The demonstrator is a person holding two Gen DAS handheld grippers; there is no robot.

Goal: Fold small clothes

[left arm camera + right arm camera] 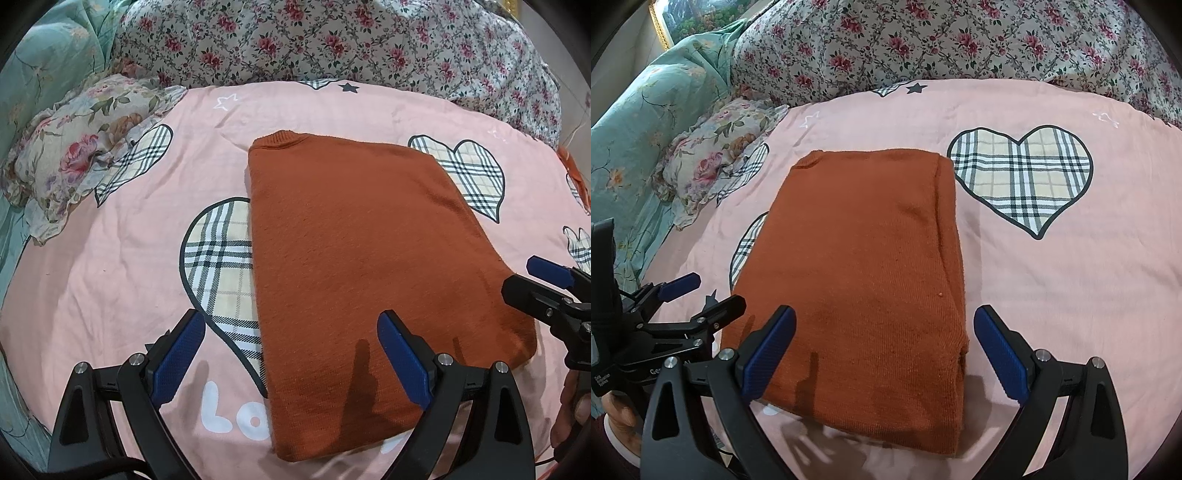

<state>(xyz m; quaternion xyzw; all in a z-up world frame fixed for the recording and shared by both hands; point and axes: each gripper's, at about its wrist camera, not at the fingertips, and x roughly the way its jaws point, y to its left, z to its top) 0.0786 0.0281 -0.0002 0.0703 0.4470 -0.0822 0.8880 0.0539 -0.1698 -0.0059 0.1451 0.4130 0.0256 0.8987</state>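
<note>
Sweater: we see the rust-orange knit sweater [369,258] folded into a long rectangle, lying flat on the pink heart-print bed cover [110,266], collar end away from us.
Edges: its left side runs straight over a plaid heart [218,258]; the right side [951,258] shows a thick stacked fold.
Left hand-held gripper [291,354]: jaws spread wide, holding nothing; it hovers over the sweater's near left edge, one pad above the cover, one above the knit.
Right hand-held gripper [884,350]: equally wide open and empty, straddling the near right edge.
Open room: we find bare cover on both sides; a floral pillow [70,155] sits far left, and a rose-print quilt [960,40] borders the far side.
</note>
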